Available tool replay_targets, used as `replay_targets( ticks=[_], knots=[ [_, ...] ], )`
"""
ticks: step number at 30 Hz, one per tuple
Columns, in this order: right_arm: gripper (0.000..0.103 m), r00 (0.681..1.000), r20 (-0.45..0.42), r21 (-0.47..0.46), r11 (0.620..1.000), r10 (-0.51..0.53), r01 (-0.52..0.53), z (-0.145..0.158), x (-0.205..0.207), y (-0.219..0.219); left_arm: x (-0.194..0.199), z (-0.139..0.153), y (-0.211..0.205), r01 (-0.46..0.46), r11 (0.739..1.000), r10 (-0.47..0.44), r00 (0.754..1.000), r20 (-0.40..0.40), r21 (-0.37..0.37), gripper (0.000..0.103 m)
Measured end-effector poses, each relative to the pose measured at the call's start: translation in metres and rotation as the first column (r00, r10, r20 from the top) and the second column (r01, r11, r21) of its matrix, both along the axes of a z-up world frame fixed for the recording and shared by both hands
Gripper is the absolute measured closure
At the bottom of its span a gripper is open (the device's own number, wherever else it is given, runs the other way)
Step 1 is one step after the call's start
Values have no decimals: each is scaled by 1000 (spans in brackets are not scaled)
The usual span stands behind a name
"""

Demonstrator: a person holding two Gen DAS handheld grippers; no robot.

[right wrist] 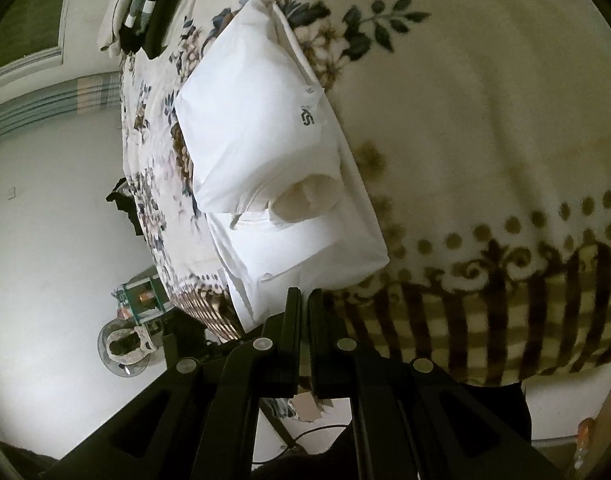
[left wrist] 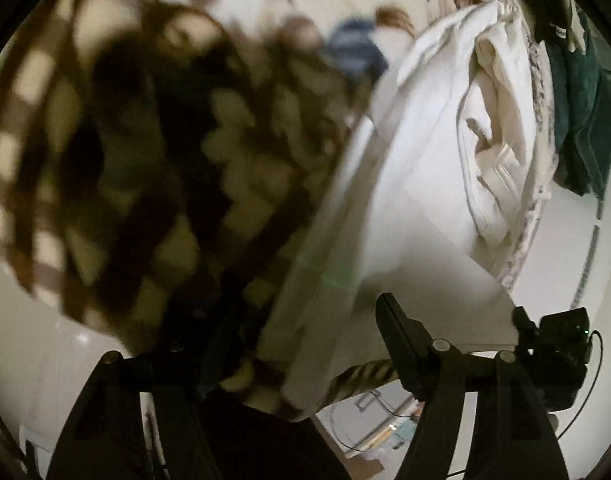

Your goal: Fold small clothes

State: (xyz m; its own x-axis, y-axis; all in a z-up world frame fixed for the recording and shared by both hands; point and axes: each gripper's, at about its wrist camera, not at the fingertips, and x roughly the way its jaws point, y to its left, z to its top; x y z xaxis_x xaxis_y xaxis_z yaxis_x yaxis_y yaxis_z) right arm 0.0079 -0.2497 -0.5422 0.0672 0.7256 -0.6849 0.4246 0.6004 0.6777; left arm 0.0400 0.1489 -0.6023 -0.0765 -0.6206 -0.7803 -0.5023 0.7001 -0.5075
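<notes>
A white garment lies folded on a cream blanket with flowers and brown checks. The right gripper is shut at the garment's near edge, and its tips appear to pinch the cloth there. In the left wrist view the same white garment hangs at the right, with the blurred checked blanket on the left. My left gripper stands open, its right finger clear of the cloth and its left finger lost in shadow. The garment's lower edge runs between the jaws without being pressed. The right gripper shows at the garment's corner.
A dark green garment hangs over the bed's far edge. Dark and striped clothes lie at the blanket's end. Below the bed are a pale floor, a round fan-like object and a small stand.
</notes>
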Motion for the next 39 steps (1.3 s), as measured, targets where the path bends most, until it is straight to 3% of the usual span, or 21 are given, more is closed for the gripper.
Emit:
replay_targets(
  ticks=[2,3,4,11,15,20,23,24,25,27,28,29,30,31,36,39],
  knots=[
    [99,1000,-3,1,1000,1,-1,0,1,1,-1,4,-3,-15,1000,15,1000,25,-13,39],
    [99,1000,-4,0,1000,2,-2,1,1,1,-2,11,-4,-30,999,32,997,63,-38,65],
    [99,1000,-4,0,1000,0,0,2,0,1,-3,19,-6,-17,999,20,997,80,-40,99],
    [99,1000,6,19,1000,-21,21,16,5,-8,14,94,5,-84,994,98,974,203,-75,100],
    [99,998,40,18,998,-58,58,29,32,-19,64,132,16,-156,976,197,935,294,-154,100],
    [99,985,132,0,994,-112,113,39,101,-30,152,138,7,-166,962,242,882,404,-215,100],
    [99,964,168,44,979,-205,201,27,157,-36,207,114,1,-178,955,263,878,400,-239,95],
    [99,957,172,66,973,-231,223,21,175,-38,227,102,2,-197,952,278,878,389,-235,85],
    [99,955,164,77,969,-246,236,16,188,-39,239,94,4,-223,946,302,870,389,-237,60],
    [94,946,156,84,958,-285,274,8,214,-44,246,85,19,-263,933,344,853,393,-246,33],
    [91,940,165,85,954,-299,289,10,219,-46,248,84,25,-278,928,359,847,392,-248,33],
    [74,935,177,67,952,-306,299,12,222,-50,249,84,30,-281,929,358,846,396,-239,33],
    [48,935,187,45,954,-300,297,15,222,-52,248,85,34,-277,935,347,845,406,-222,33],
    [41,937,200,12,957,-285,288,16,220,-53,247,86,35,-268,943,327,847,418,-195,32],
    [39,975,165,-90,982,-151,167,-2,203,-41,244,77,30,-127,991,100,893,440,33,32],
    [39,985,161,-150,985,-55,79,-18,208,-24,257,69,7,14,988,-81,892,445,152,32]
  ],
)
